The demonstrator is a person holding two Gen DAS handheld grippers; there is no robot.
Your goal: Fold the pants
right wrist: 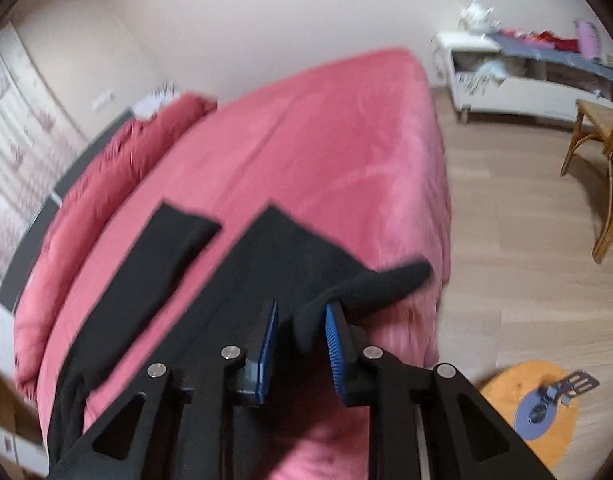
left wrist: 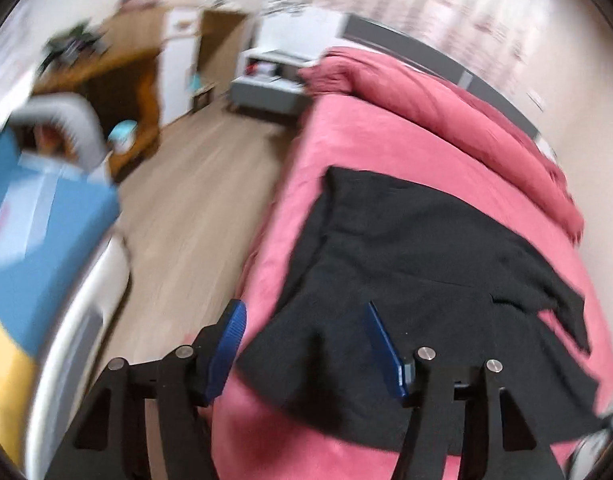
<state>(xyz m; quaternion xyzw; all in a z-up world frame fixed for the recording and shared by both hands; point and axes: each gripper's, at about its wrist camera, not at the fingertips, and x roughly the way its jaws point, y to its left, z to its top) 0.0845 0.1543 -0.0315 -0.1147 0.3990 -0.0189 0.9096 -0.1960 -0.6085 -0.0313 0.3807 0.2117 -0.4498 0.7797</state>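
Observation:
Black pants (left wrist: 406, 280) lie spread on a pink bed cover (left wrist: 366, 128). In the left wrist view my left gripper (left wrist: 304, 312) is open and empty, above the near edge of the waist part. In the right wrist view the two legs (right wrist: 158, 256) stretch away over the pink cover (right wrist: 326, 140). My right gripper (right wrist: 300, 312) has its blue pads (right wrist: 335, 344) partly closed around a lifted fold of the nearer leg's edge (right wrist: 370, 284), which bulges up between the jaws.
A pink duvet (left wrist: 446, 120) is bunched along the headboard side. Wooden floor (left wrist: 194, 200) runs beside the bed. A blue box (left wrist: 42, 220) is at left. A white shelf unit (right wrist: 526, 80), a wicker chair (right wrist: 602, 160) and an orange rug (right wrist: 538, 408) stand at right.

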